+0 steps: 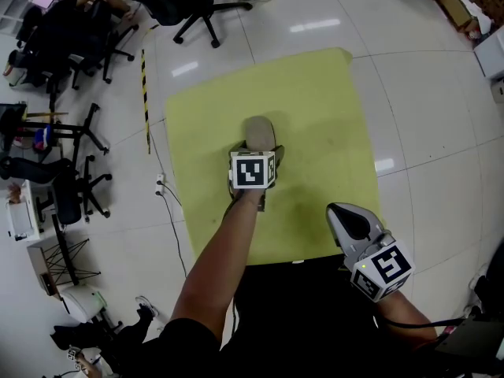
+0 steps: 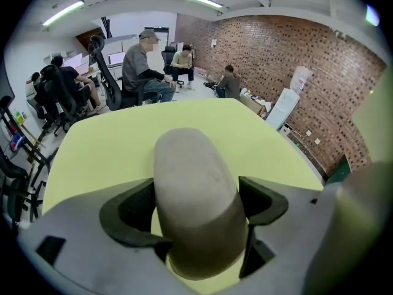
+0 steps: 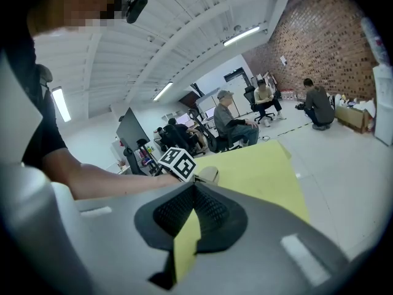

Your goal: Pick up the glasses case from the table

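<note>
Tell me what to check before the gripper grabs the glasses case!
1. Glasses case sits between the left gripper's jaws: ok.
2. Jaws are open, one on each side of the case: ok.
3. Jaws are squeezing the case: not ok, not yet.
4. Right gripper is out of the way, shut and empty, near the table's front edge: ok.
5. Nothing else lies on the table beside the case: ok.
6. Case is latched shut: cannot tell.
</note>
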`<state>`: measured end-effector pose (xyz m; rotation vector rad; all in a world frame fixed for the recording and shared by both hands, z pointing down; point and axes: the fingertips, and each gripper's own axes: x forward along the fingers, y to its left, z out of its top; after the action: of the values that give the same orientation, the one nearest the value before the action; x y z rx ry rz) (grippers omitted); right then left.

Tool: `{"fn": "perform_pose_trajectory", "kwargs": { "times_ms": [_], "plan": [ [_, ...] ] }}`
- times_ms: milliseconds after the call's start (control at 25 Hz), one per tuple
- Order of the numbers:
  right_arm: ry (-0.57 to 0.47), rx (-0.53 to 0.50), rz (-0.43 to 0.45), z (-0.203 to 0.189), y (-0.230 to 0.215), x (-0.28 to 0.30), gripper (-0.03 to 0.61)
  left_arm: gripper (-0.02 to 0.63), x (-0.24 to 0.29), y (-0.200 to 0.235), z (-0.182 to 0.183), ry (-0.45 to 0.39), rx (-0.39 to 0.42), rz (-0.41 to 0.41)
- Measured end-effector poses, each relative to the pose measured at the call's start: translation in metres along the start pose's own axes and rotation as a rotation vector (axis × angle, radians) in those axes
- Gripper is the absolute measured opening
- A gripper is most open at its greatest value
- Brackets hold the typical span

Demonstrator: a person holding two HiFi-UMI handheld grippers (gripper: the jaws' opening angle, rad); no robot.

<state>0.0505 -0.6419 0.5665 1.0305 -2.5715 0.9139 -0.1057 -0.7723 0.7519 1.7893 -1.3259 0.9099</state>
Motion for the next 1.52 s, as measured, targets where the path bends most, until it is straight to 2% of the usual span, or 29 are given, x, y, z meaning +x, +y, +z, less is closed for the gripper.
{"fn": "perform_pose_trajectory", "kwargs": {
  "times_ms": [440,600,800,1080,1320,1520],
  "plan": [
    [-0.016,-0.020,0.008,0.011,0.003,-0.011,0.003,0.411,-0.027,0.002,0.015,-0.066,-0.019,0.019],
    [-0.033,-0.041,0.031,0.018,0.008,-0.014,0.003,0.408,-0.050,-0.009,0.026,-0.142,-0.043,-0.039],
    [-0.058,-0.073,0.065,0.026,0.022,-0.017,0.003,0.407,-0.090,-0.019,0.037,-0.239,-0.069,-0.087],
    [-0.085,-0.112,0.099,0.037,0.047,-0.020,0.003,0.403,-0.153,-0.030,0.041,-0.322,-0.042,-0.104],
    [-0.112,-0.130,0.112,0.045,0.056,-0.027,0.003,0.402,-0.215,-0.053,0.043,-0.433,0.000,-0.157],
    [-0.117,-0.161,0.134,0.047,0.073,-0.030,0.003,0.402,-0.270,-0.063,0.035,-0.517,-0.003,-0.182]
  ]
}}
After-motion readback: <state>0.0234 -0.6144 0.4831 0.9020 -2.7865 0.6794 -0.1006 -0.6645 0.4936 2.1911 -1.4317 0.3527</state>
